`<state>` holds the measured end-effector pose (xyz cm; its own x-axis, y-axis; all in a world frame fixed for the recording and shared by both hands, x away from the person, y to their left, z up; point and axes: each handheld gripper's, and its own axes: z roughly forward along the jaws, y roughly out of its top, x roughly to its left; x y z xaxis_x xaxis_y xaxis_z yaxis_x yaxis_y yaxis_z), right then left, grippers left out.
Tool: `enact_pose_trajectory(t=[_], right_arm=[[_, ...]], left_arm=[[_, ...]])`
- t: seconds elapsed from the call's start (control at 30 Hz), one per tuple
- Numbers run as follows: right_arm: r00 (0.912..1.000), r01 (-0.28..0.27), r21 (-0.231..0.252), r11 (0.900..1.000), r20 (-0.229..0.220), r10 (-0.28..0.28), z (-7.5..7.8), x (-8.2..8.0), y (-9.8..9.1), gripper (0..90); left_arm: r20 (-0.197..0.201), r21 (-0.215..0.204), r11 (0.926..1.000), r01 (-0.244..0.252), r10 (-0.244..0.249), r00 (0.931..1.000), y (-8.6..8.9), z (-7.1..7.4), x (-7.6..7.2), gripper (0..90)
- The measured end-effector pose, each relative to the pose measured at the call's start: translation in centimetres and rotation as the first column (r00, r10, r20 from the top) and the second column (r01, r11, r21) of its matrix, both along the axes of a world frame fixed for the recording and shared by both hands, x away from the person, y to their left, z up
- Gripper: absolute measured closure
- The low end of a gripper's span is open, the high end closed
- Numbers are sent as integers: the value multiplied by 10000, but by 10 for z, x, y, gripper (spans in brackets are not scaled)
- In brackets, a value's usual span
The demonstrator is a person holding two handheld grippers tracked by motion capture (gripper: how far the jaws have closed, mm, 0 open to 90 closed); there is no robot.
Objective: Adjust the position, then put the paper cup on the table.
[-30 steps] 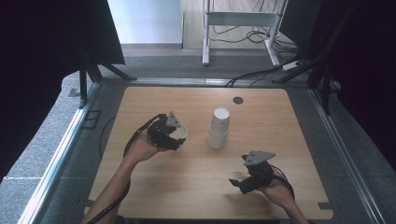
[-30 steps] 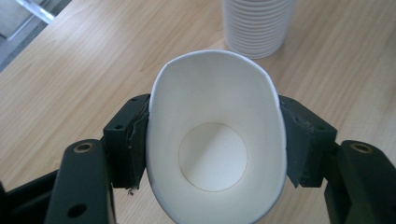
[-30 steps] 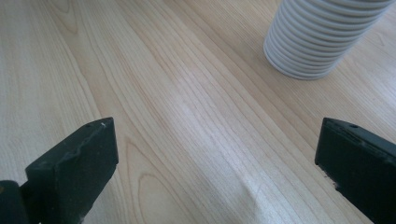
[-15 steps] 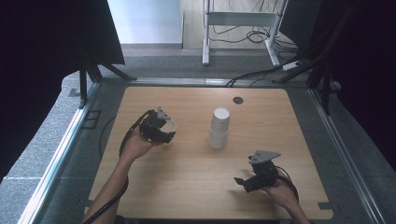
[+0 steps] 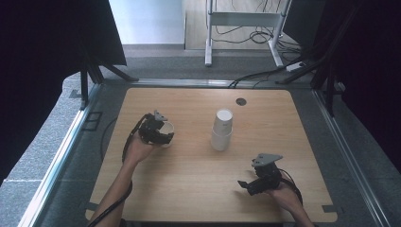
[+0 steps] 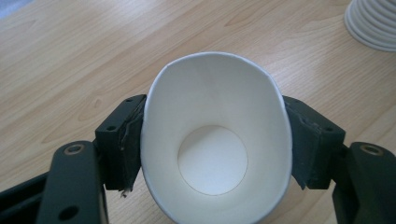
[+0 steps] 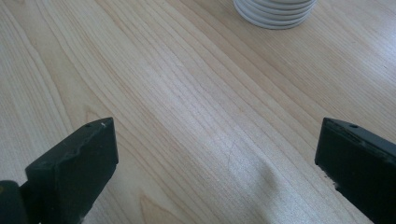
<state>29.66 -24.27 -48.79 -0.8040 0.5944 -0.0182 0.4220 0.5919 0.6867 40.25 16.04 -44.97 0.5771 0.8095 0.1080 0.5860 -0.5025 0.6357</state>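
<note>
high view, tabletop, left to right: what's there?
left gripper shut on a single paper cup → stack of paper cups → right gripper, jaws open and empty.
</note>
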Motion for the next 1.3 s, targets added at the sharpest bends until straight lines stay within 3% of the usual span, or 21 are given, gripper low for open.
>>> enact_pose_trajectory(t=[0.2,0.33,0.47,0.6,0.97,1.3], right_arm=[[10000,-67,-119,9999,-53,66,-2,0,1,0],[9999,-130,-152,9998,-32,130,-2,0,2,0],[9999,-156,-159,9998,-26,156,-2,0,1,0],[9999,-129,-137,9998,-18,129,-2,0,1,0],[10000,-88,-101,9999,22,88,0,0,0,0],[9999,-92,83,9999,59,92,3,-1,-2,0]], left_arm=[[207,-178,9998,-133,137,9997,-1,-7,-1,279],[121,-195,9997,-155,157,9998,-1,-8,-1,264],[7,-280,9993,-233,233,9997,-1,-6,1,156],[146,-634,9973,-380,390,9991,1,1,-1,92],[747,-1245,9922,105,-12,9972,-3,25,-22,21],[1103,-1154,9913,635,-508,9926,-8,30,-47,0]])
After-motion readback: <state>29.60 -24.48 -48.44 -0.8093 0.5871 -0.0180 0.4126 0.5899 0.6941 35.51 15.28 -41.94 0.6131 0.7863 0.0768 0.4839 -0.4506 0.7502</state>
